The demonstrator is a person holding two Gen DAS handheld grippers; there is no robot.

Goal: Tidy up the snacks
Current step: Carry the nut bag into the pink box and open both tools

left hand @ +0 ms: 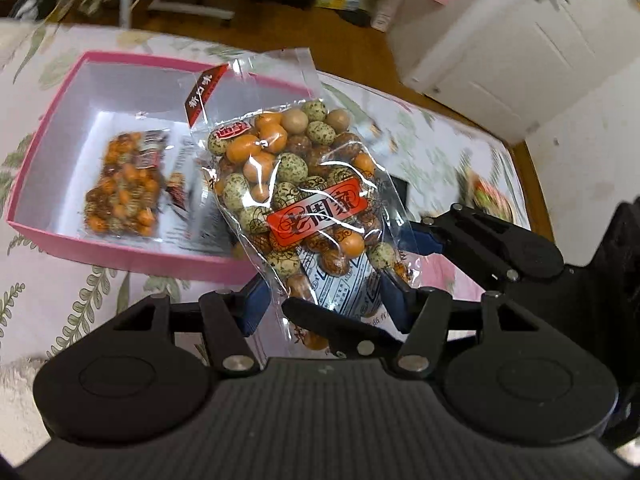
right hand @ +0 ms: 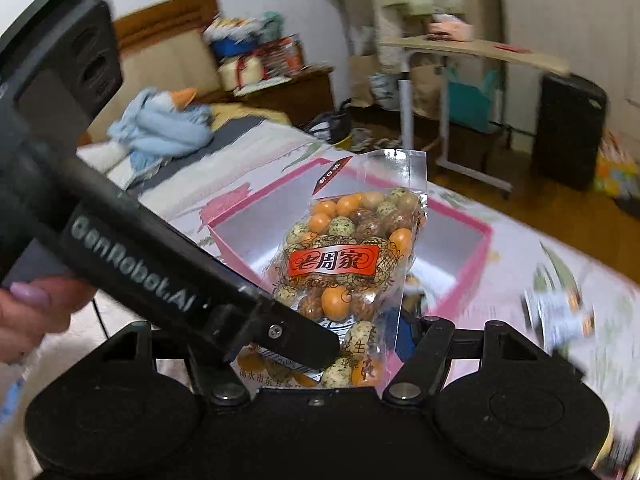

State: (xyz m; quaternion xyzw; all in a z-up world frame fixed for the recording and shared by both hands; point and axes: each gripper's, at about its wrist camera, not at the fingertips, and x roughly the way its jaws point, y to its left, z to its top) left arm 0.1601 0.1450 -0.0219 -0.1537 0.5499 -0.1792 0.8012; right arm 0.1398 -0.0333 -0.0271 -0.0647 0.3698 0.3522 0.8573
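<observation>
Floral bedding covers the bed point(left hand: 60, 300) on which everything rests. At left, a pink box point(left hand: 120, 254) holds one packet of coated nuts point(left hand: 120, 188). Right of it, above the box's near edge, a second clear bag of nuts point(left hand: 304, 200) is clamped at its lower end by both the left hand-held gripper point(left hand: 320, 300) and the right hand-held gripper point(right hand: 360, 344). A fingertip point(right hand: 30, 294) shows on the left gripper's handle.
</observation>
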